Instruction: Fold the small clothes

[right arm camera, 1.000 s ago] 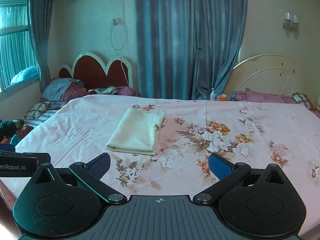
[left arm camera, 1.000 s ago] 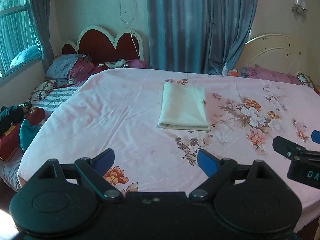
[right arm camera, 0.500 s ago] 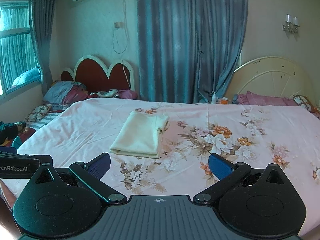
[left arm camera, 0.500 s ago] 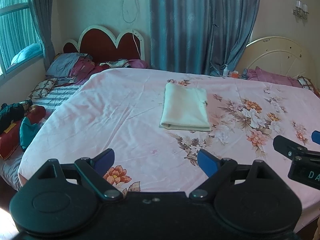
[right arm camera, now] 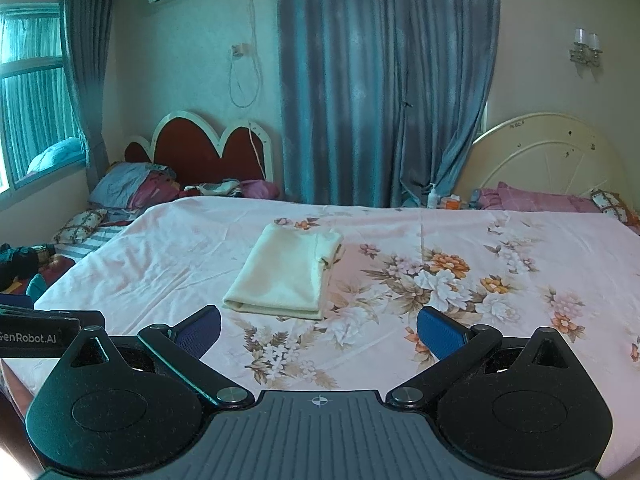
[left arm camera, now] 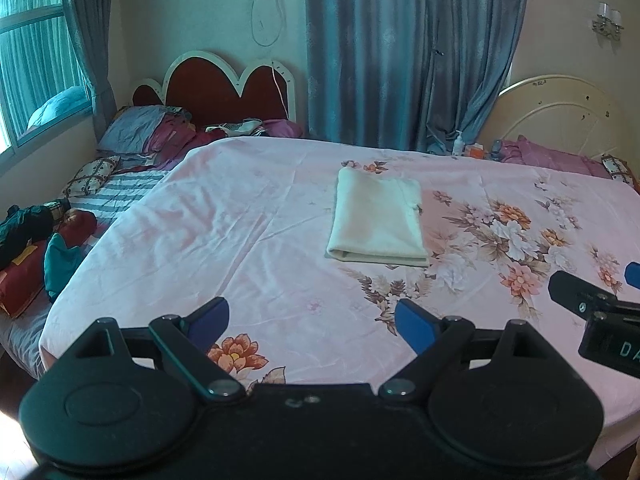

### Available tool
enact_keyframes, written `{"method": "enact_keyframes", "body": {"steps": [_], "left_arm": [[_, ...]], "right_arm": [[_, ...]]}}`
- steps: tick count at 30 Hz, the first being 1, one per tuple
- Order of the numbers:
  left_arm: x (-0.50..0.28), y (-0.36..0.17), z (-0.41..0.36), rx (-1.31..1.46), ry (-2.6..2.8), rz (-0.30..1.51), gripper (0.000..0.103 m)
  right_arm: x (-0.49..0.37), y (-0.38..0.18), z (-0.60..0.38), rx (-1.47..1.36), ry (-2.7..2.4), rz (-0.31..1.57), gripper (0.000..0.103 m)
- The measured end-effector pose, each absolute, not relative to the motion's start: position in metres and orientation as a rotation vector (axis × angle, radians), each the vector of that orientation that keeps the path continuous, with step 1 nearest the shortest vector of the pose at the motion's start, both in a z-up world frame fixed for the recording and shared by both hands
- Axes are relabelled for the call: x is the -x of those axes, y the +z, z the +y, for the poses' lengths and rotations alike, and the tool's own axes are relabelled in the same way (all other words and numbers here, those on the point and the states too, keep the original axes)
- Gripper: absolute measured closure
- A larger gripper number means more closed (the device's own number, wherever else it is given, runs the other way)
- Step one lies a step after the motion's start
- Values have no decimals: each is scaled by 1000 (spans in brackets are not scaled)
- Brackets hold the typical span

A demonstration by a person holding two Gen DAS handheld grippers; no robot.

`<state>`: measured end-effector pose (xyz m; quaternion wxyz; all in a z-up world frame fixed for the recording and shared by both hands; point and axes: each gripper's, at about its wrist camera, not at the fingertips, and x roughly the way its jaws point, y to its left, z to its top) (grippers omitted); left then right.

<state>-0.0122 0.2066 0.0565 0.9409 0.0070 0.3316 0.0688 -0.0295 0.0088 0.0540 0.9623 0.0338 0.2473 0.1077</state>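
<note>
A cream garment (left arm camera: 378, 218) lies folded into a neat rectangle on the pink floral bed sheet (left arm camera: 240, 232); it also shows in the right wrist view (right arm camera: 286, 276). My left gripper (left arm camera: 310, 322) is open and empty, held above the bed's near edge, well short of the garment. My right gripper (right arm camera: 318, 332) is open and empty, also near the front edge, just short of the garment's near end. The right gripper's side shows at the right of the left wrist view (left arm camera: 596, 312).
A second bed at the left holds pillows (left arm camera: 136, 132) and a heap of coloured clothes (left arm camera: 40, 248). A red headboard (left arm camera: 224, 88), blue curtains (left arm camera: 400, 48) and a cream headboard (left arm camera: 560, 116) stand behind. Bottles (left arm camera: 460, 146) sit by pink pillows (left arm camera: 548, 156).
Both grippers have drawn back and tilted upward a little, so the bed and garment sit lower in view. The garment has not moved. Both stay open.
</note>
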Motion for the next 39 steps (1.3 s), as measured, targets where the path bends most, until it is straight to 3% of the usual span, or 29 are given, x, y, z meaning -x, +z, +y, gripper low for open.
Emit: {"method": "enact_keyframes", "body": {"steps": [39], "left_arm": [[-23, 34, 210, 109, 54, 752, 14]], "right_arm": [[13, 35, -4, -87, 189, 532, 0]]}}
